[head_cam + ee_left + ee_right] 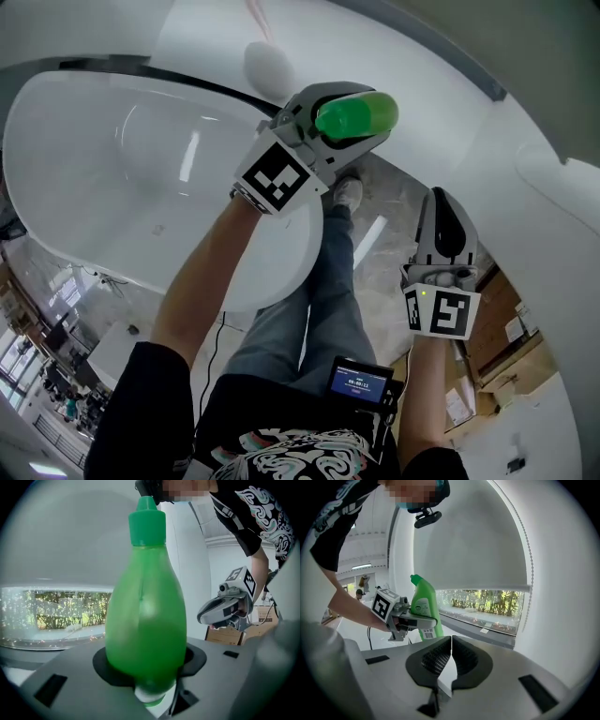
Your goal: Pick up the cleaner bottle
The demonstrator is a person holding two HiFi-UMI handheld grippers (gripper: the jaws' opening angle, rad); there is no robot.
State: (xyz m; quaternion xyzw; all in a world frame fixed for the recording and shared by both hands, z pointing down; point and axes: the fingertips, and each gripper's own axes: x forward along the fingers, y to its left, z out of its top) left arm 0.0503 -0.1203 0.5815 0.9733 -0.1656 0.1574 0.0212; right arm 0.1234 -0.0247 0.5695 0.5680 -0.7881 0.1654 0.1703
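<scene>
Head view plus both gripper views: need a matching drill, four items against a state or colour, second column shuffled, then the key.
Column A
1. left tool
2. right tool
3. cleaner bottle
4. tub

Column B
a. jaws together, nothing between them
b. green, with a green cap on
c. white, under the person's left forearm in the head view
d. closed on the bottle's body

Pairs: 1-d, 2-a, 3-b, 4-c
</scene>
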